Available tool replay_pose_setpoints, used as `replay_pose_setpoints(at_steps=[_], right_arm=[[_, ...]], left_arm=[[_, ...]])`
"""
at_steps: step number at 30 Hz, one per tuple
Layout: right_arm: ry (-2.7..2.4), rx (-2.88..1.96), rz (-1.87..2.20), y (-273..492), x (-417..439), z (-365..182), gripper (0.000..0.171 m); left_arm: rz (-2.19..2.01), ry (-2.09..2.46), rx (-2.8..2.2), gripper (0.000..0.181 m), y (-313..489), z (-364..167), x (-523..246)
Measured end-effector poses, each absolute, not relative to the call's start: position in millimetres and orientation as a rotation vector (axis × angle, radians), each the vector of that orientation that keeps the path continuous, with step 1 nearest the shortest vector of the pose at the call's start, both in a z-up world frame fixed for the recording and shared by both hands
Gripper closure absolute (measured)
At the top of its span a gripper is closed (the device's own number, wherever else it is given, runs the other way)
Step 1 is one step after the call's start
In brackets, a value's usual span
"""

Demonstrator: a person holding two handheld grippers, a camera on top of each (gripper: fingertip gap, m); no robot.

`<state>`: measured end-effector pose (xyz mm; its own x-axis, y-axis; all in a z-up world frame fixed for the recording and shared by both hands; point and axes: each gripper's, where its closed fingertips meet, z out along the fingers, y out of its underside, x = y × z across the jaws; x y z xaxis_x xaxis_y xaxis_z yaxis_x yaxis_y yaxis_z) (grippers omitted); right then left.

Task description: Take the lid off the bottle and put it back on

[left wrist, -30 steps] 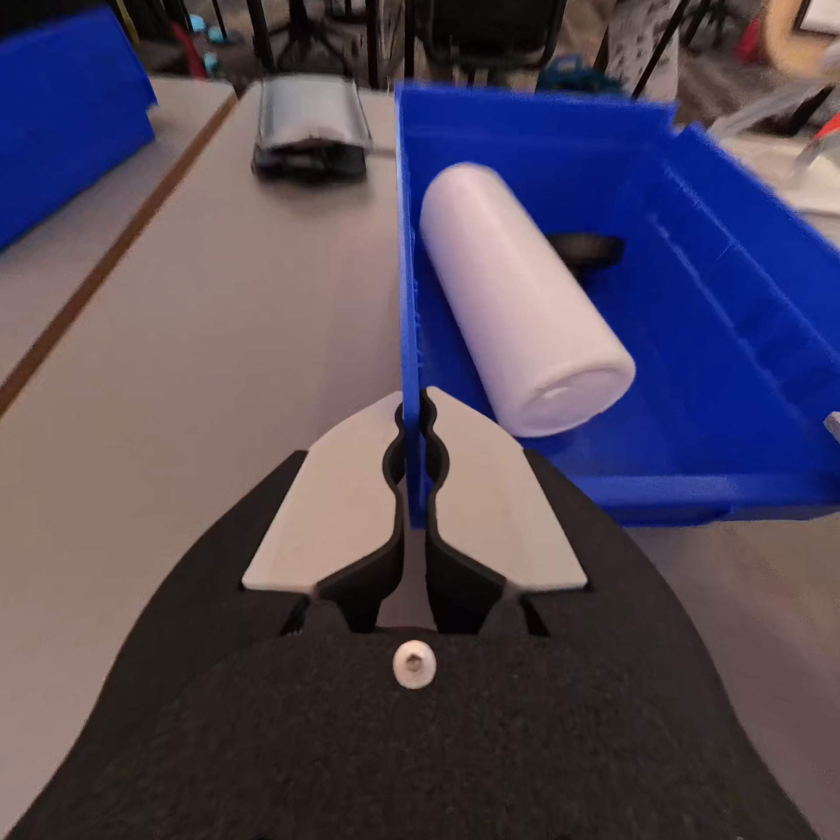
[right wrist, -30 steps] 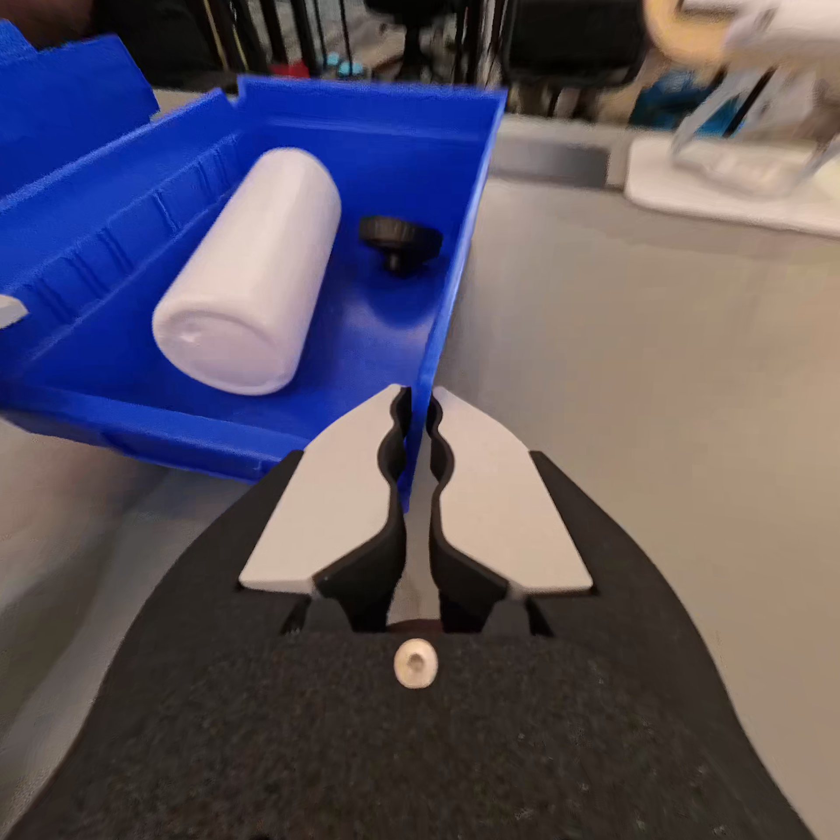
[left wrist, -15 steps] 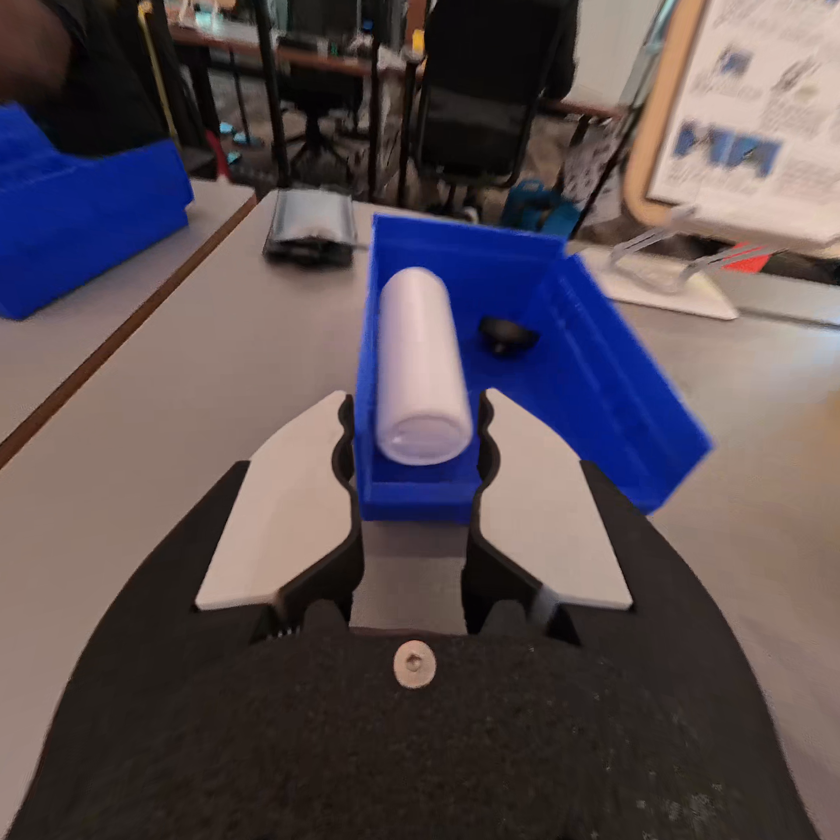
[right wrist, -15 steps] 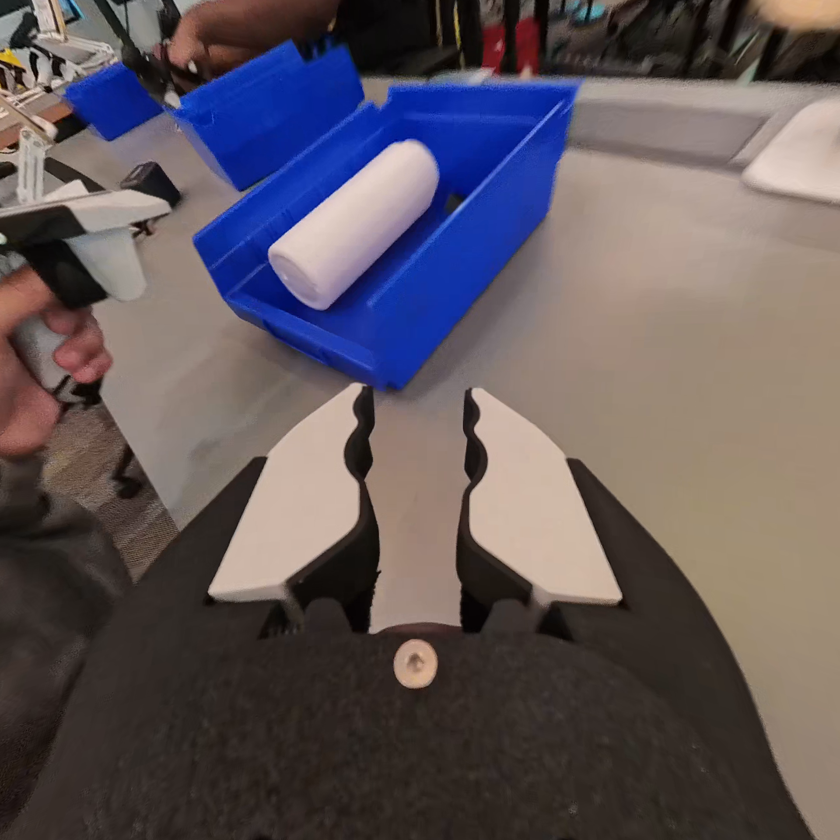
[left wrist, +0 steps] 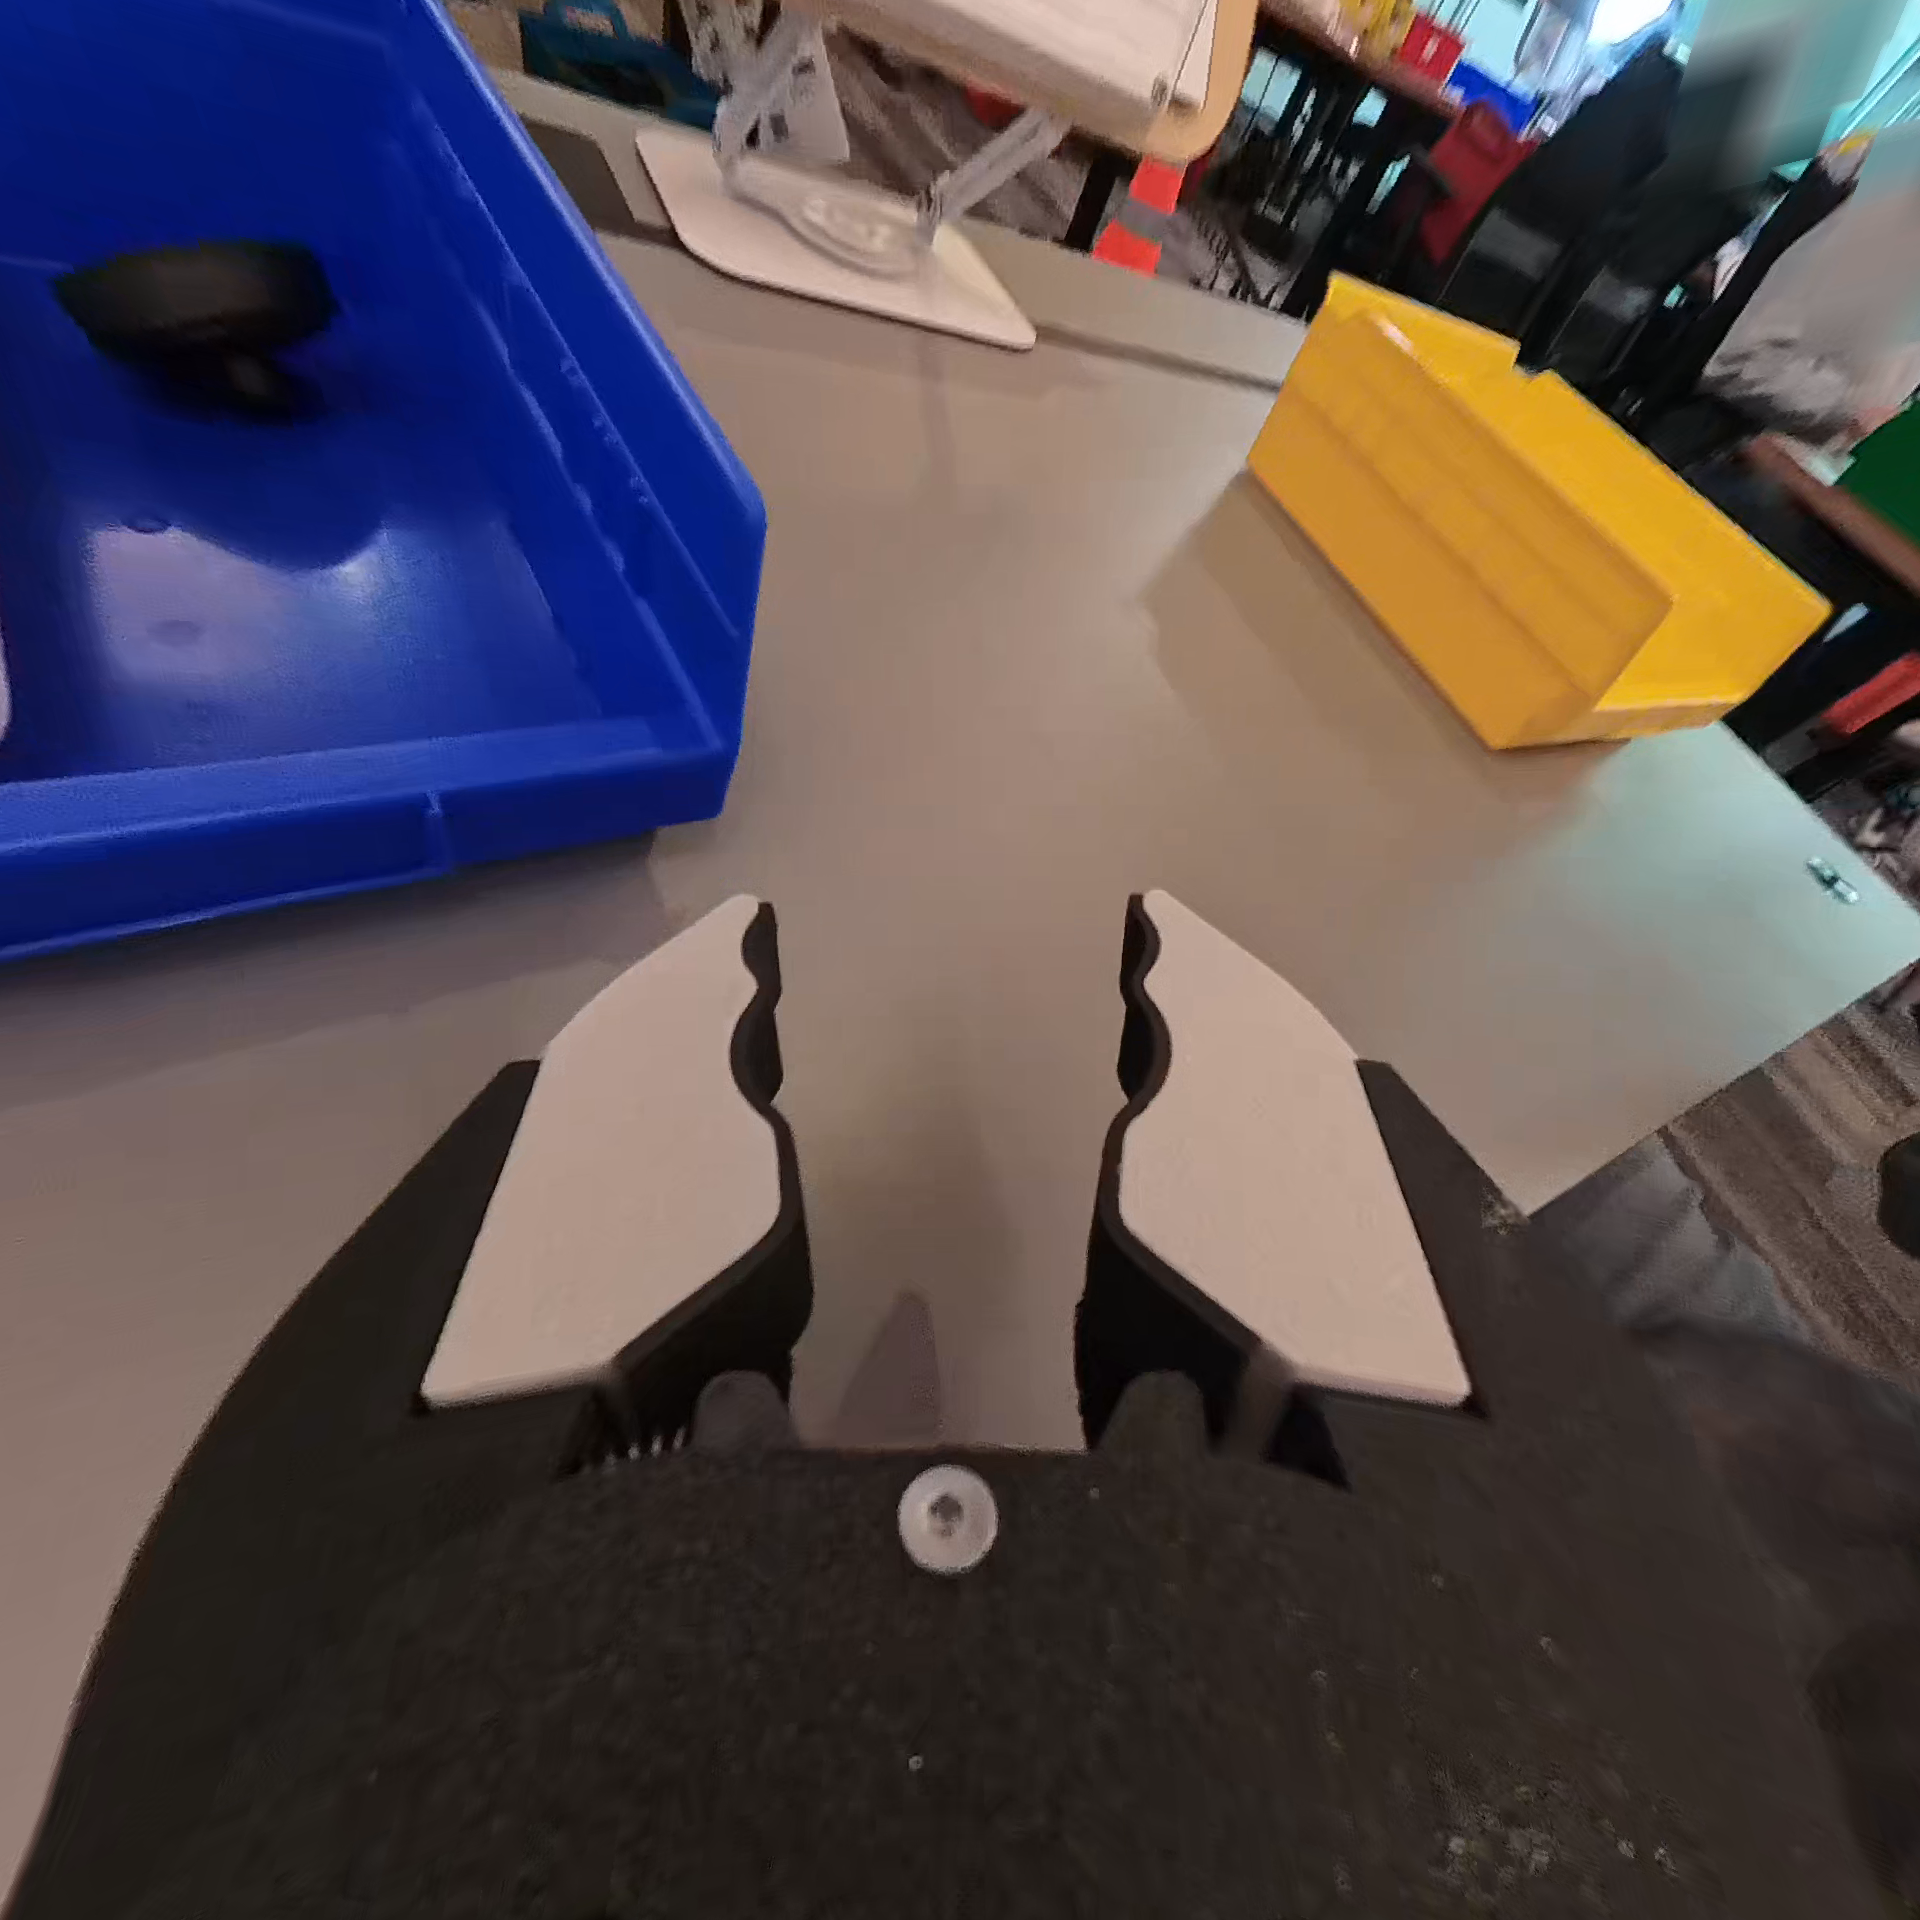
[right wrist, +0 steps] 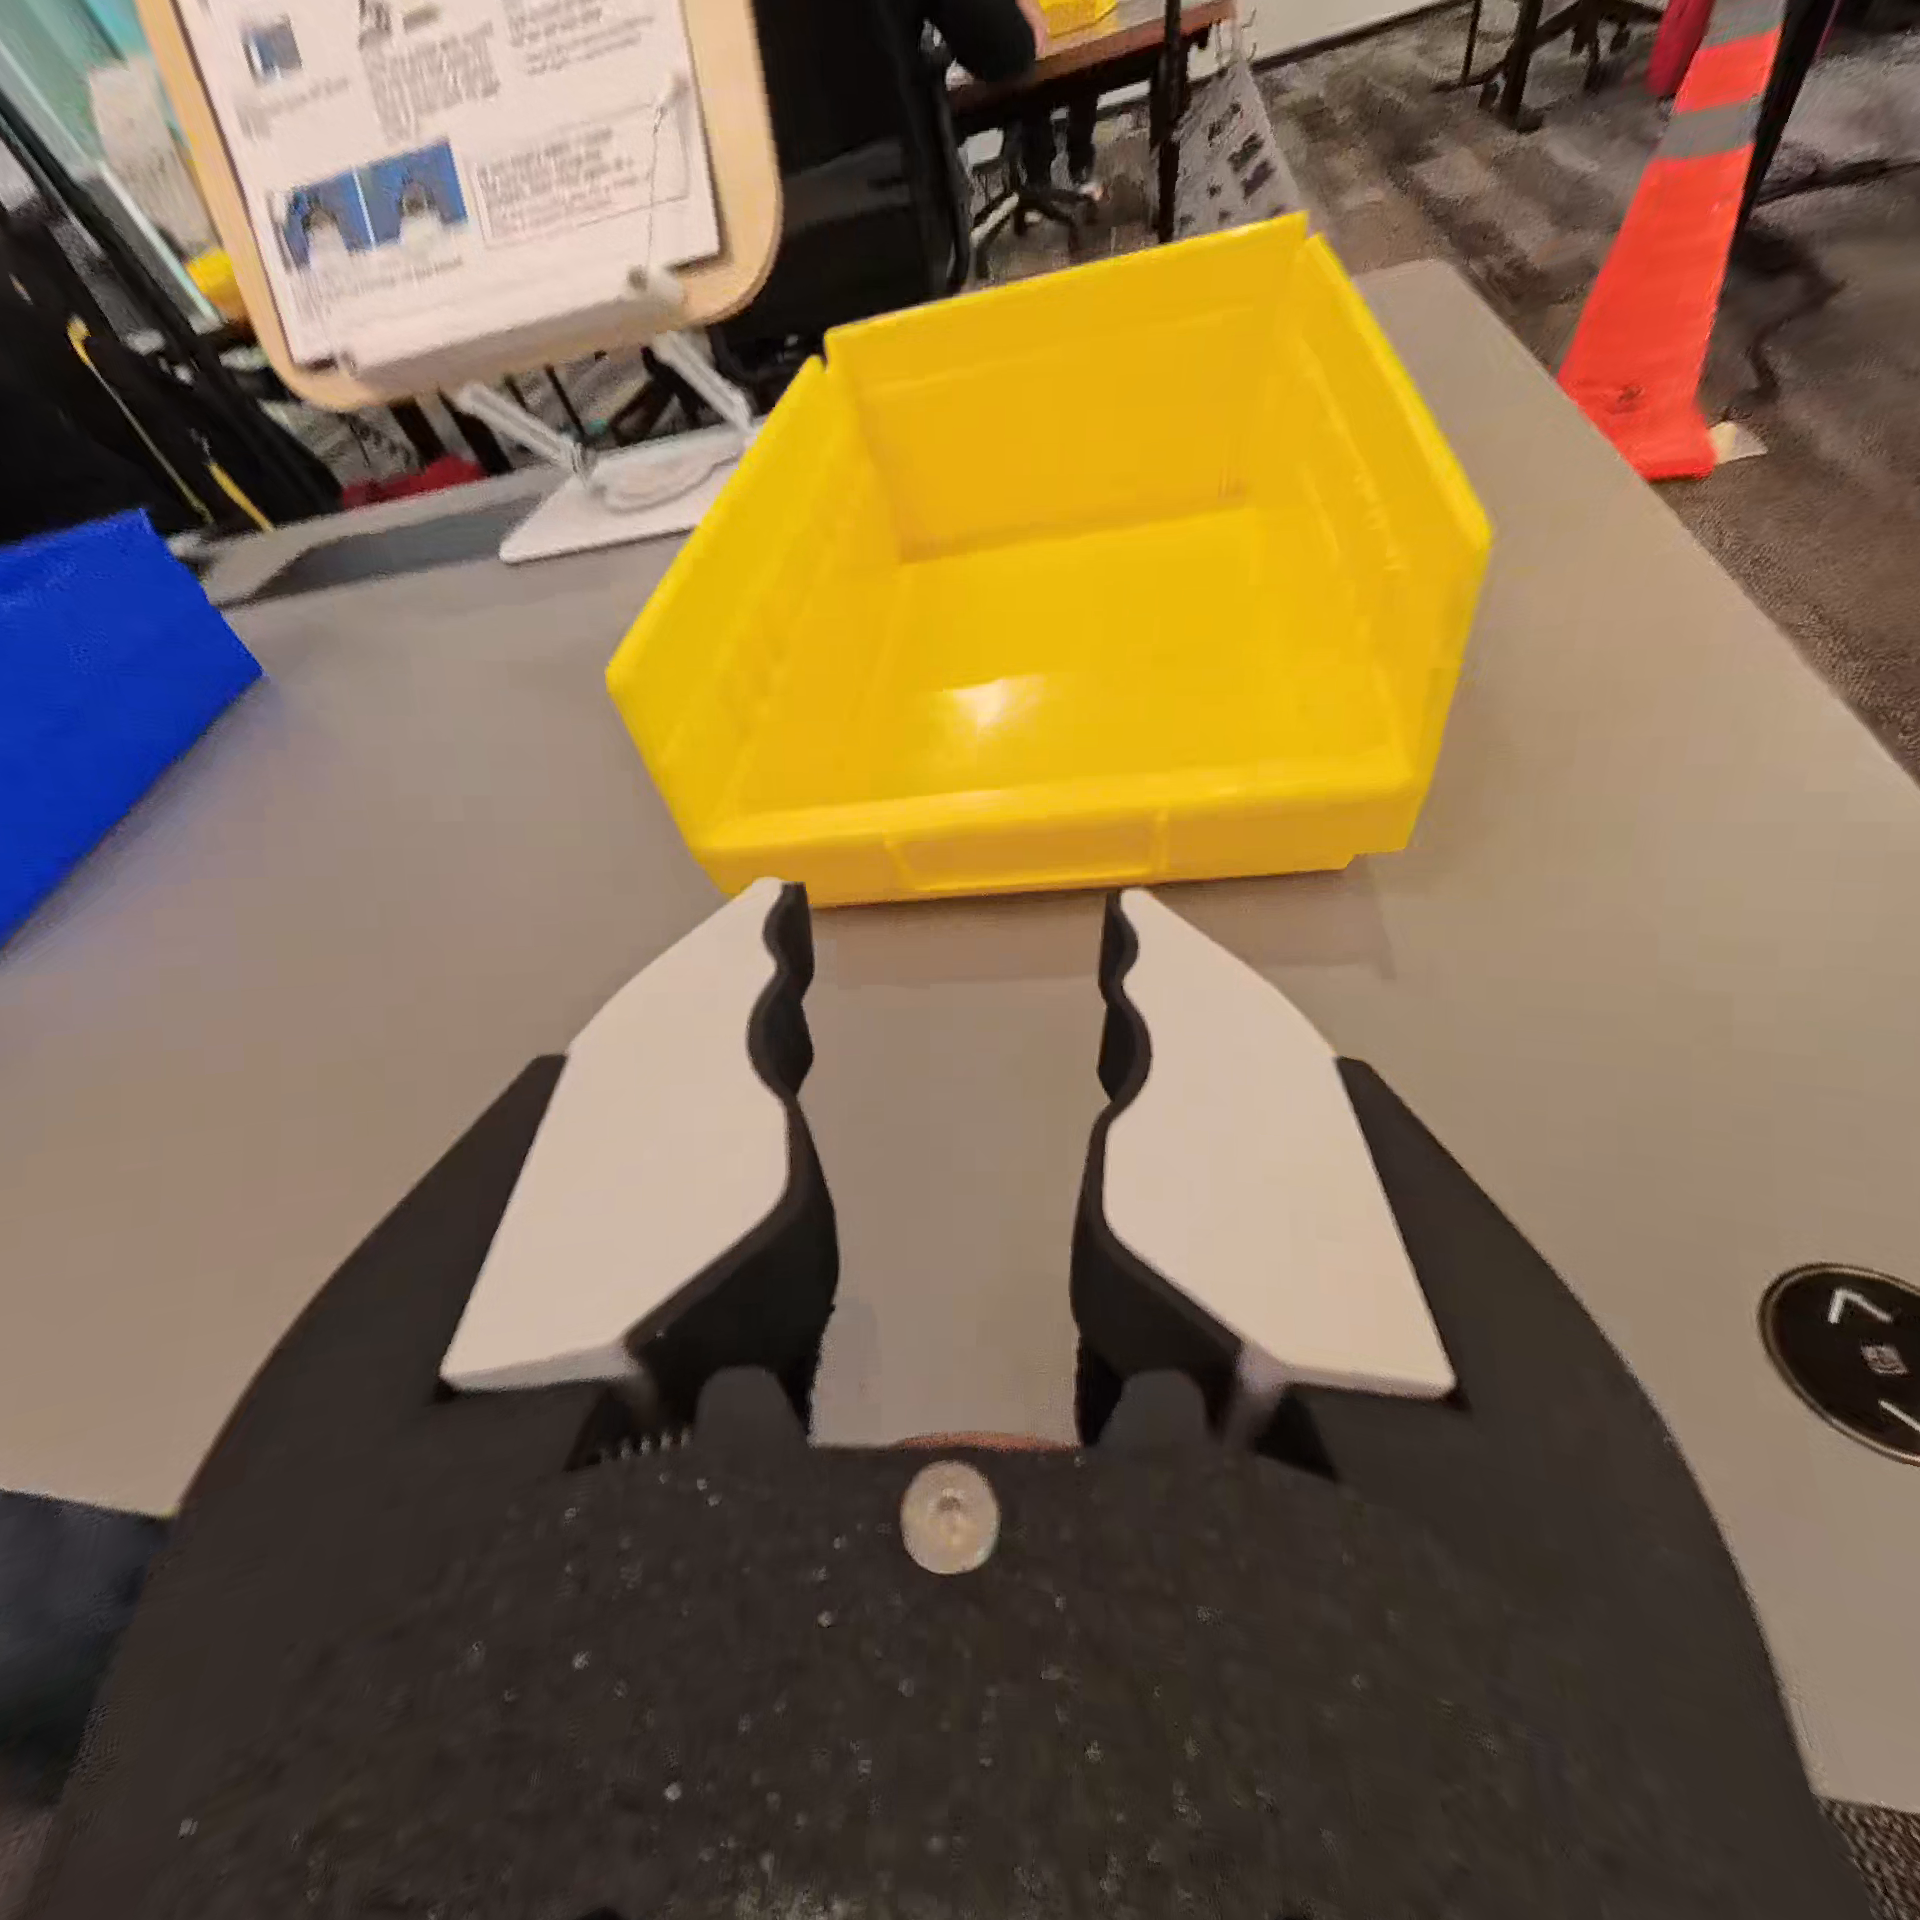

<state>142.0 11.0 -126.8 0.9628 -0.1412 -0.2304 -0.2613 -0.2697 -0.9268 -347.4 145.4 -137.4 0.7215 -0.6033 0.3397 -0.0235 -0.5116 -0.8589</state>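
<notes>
1. Both claws are spread wide and grip nothing: the left claw (left wrist: 945, 914) hovers over the bench (left wrist: 987, 644), and the right claw (right wrist: 951, 904) faces an empty yellow bin (right wrist: 1049, 665).
2. The black lid (left wrist: 197, 301) lies loose in the blue bin (left wrist: 582, 416); only a white sliver at the left view's edge may be the bottle.
3. Judging by this, recapping is pending; next, turn back toward the blue bin and grasp the lid.

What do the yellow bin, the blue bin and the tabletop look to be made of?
Yellow bin: moulded plastic, glossy, with a bright glare spot on its floor. Blue bin: likely the same plastic, with shiny floor reflections. Tabletop: smooth grey, probably laminate, faint sheen.
</notes>
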Motion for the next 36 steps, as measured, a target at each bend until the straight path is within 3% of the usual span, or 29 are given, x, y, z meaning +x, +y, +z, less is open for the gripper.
replay_pose_setpoints(at_steps=[7, 36], right_arm=[[0.120, -1.877, -0.066, 27.1, 129.9, -132.7, 0.119], [0.021, -1.920, 0.032, 32.7, 98.5, -143.4, 0.120]], left_arm=[[-0.689, 0.502, -2.053, 0.119, 156.5, -153.4, -355.4], [-0.501, 0.522, -2.069, 0.119, 165.6, -159.5, -371.1]])
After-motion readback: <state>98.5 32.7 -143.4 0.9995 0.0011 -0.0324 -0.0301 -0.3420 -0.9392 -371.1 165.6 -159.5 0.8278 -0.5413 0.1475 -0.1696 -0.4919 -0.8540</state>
